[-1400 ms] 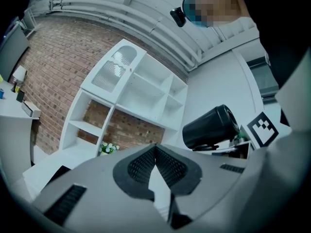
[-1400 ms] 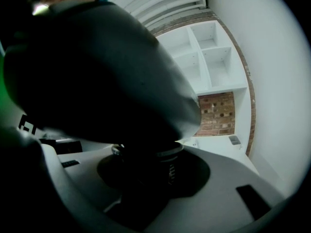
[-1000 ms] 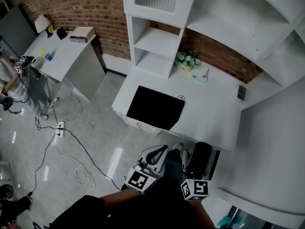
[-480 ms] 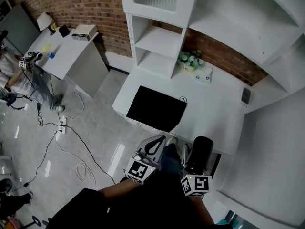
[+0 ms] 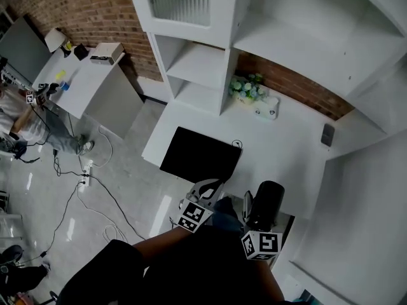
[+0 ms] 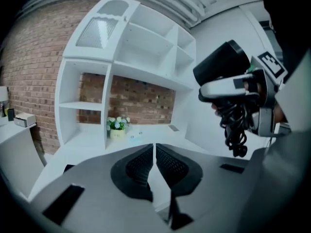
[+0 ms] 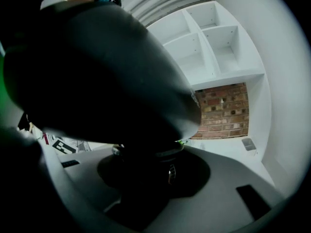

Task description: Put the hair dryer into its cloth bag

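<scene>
i can't read any words, brands or numbers anywhere from here. the only signs are black-and-white square markers (image 5: pixel 194 216) on the left gripper (image 5: pixel 208 188) and right gripper (image 5: pixel 257 216), patterns rather than print.

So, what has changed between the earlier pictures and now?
The left hand-held gripper moved forward to the near edge of the bag, with its jaws shut and empty. The right hand-held gripper also came forward, toward the desk. Nothing was taken or let go. Unchanged: the right one still grips the hair dryer, and the bag lies flat on the desk, untouched.
</scene>
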`<state>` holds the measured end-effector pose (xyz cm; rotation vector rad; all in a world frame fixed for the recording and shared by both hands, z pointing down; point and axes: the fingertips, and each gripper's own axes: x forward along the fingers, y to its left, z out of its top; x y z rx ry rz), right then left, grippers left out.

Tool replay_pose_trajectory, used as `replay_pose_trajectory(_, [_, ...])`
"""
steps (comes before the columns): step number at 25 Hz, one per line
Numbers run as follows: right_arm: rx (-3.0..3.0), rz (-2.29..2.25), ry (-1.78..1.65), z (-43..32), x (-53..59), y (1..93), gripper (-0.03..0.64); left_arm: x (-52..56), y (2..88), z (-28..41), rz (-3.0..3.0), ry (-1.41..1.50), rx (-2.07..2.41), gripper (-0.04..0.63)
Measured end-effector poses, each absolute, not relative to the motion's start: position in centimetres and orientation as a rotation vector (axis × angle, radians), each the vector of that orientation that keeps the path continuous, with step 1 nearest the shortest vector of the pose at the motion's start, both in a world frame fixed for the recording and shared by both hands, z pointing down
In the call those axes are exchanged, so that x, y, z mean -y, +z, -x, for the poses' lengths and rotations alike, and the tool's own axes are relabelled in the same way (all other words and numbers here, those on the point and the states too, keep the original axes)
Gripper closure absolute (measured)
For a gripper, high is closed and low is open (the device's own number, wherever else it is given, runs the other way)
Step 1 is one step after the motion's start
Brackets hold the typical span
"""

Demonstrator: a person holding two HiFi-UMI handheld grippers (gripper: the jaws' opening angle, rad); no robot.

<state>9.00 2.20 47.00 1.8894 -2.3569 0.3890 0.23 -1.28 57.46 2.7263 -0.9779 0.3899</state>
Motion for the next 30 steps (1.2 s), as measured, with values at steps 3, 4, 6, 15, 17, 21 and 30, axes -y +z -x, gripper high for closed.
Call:
replay_pose_trajectory(3, [2.338, -1.907, 0.420, -11.2, -0.9, 47.7, 0.443, 2.8, 61.4, -1.5, -2.687, 0.526, 0.957, 0.561])
replay_pose_trajectory(4, [2.332, -1.916, 0.433, -11.9, -0.5, 48.0, 0.442, 3.2, 62.7, -1.9, -2.675, 0.574, 0.939, 0.530])
replay_pose_trajectory(6, [2.321, -1.927, 0.455, -13.0, 0.4, 48.3, 0.443, 3.7, 65.5, -2.5, -2.642, 0.670, 0.886, 0.475])
replay_pose_trajectory(15, [2.282, -1.919, 0.527, -16.2, 3.0, 50.2, 0.442, 3.9, 75.7, -4.8, -2.451, 0.995, 0.747, 0.442])
replay_pose_trajectory(17, [2.272, -1.905, 0.540, -16.4, 3.5, 50.5, 0.442, 4.3, 76.8, -5.1, -2.435, 1.045, 0.764, 0.442])
replay_pose_trajectory(21, [2.290, -1.868, 0.539, -16.4, 4.3, 50.6, 0.442, 4.2, 79.7, -5.7, -2.418, 1.185, 0.702, 0.442])
replay_pose_trajectory(30, [2.320, -1.848, 0.586, -16.8, 5.2, 51.0, 0.442, 4.9, 82.2, -4.8, -2.389, 1.253, 0.742, 0.533])
